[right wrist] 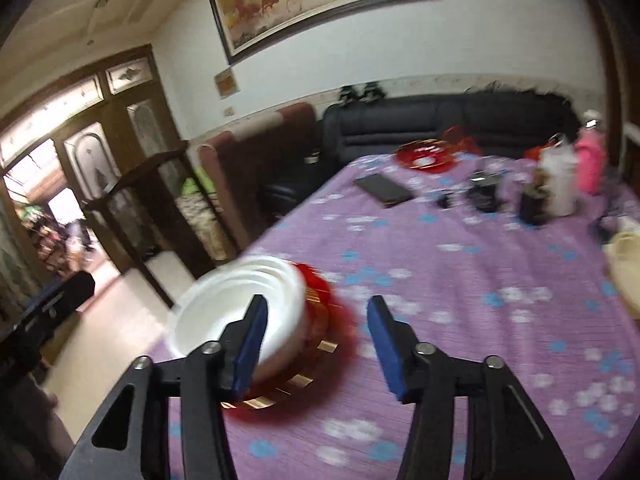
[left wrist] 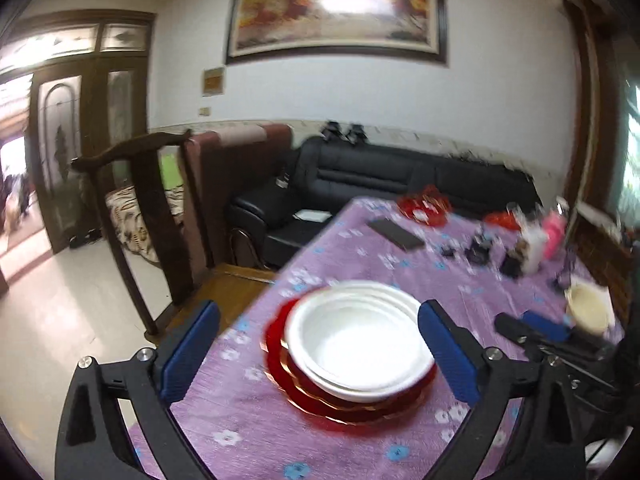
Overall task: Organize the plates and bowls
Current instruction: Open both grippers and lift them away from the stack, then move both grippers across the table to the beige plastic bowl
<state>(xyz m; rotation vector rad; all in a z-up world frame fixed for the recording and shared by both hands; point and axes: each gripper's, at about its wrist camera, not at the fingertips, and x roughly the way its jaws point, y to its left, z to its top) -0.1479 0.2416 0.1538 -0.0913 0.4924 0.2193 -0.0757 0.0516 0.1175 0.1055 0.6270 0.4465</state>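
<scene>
**Clutter beyond the dishes**

A purple flowered tablecloth (right wrist: 460,280) covers the table. A dark phone (right wrist: 383,189) lies flat towards its far end, near a pink bottle (right wrist: 590,160) and a white bottle (right wrist: 560,184). Behind stand a black sofa (left wrist: 380,176), a framed painting (left wrist: 336,12) and a wooden chair (left wrist: 144,184).

near left corner of table (left wrist: 360,248): stack of white bowls (left wrist: 360,340) on red plates (left wrist: 320,404), beside the edge. middle of cloth, right of stack: bare, open passage. far side: phone (right wrist: 383,189), red dish (right wrist: 426,155), dark small items (right wrist: 484,192), white bottle (right wrist: 560,184), pink bottle (right wrist: 590,160) crowd together. right edge: cream bowl (left wrist: 590,308). left, off table: wooden chair (left wrist: 152,208), close.
</scene>
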